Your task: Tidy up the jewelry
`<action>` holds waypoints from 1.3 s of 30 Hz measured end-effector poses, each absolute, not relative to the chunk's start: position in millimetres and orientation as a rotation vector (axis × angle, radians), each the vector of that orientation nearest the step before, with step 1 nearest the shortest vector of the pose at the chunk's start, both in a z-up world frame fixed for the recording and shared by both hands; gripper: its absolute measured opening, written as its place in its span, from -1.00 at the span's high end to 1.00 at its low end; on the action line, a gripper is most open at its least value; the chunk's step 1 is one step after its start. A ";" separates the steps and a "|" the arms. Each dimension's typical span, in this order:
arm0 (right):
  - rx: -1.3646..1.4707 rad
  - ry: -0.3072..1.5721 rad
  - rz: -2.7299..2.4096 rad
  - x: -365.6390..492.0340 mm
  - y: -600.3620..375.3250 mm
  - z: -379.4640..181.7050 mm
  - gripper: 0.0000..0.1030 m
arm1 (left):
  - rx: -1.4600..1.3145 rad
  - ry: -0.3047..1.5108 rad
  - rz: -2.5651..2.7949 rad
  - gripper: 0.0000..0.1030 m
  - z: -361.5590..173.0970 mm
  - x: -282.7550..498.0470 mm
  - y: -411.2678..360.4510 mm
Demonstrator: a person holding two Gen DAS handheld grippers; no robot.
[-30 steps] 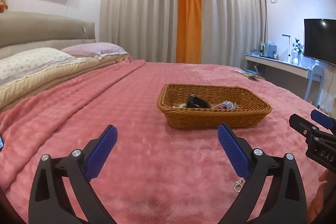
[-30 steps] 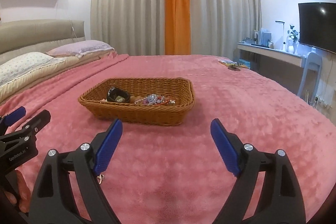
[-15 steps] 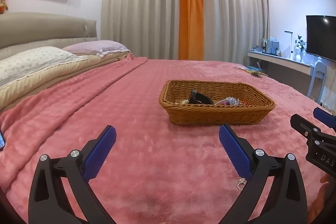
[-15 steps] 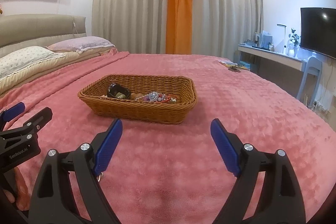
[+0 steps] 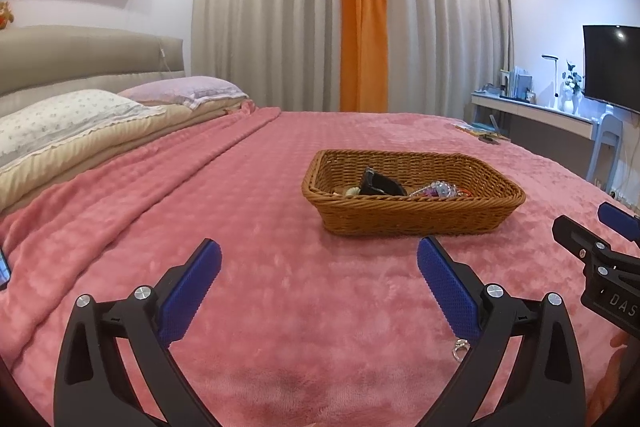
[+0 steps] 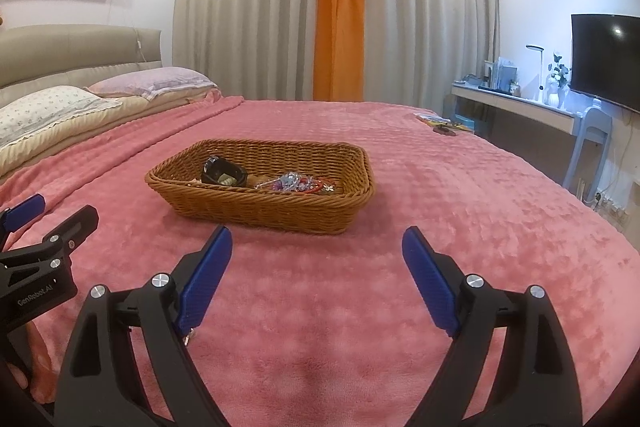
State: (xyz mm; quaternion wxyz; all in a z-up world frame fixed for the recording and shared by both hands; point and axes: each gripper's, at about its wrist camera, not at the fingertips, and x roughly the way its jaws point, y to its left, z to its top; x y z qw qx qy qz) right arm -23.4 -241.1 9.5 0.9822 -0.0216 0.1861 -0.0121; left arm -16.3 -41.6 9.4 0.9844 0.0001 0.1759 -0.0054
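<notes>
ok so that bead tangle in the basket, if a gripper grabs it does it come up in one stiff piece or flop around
Probably floppy: the bead tangle lies as a loose heap of strands in the wicker basket, so it should drape and dangle. It looks small, likely light. Strands may snag each other or the weave, dragging neighbours along. Smooth beads could slip between flat pads.

Open pink blanket point(image 5: 320, 307) up to basket point(image 5: 412, 215) (small clasp point(image 5: 459, 349) nr claws)
</notes>
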 end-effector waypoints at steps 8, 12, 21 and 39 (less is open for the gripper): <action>-0.061 0.375 -0.030 -23.9 -238.0 9.5 -0.62 | -0.009 0.367 -0.012 -0.85 7.2 -15.1 -39.8; -0.073 0.367 -0.031 -26.0 -235.7 10.5 -0.62 | -0.012 0.368 -0.012 -0.85 6.7 -15.3 -39.1; -0.075 0.368 -0.032 -26.2 -234.1 10.6 -0.62 | -0.011 0.368 -0.012 -0.85 7.0 -15.2 -39.1; -0.078 0.367 -0.030 -27.2 -233.0 11.0 -0.62 | -0.011 0.375 -0.018 -0.85 6.8 -13.9 -38.7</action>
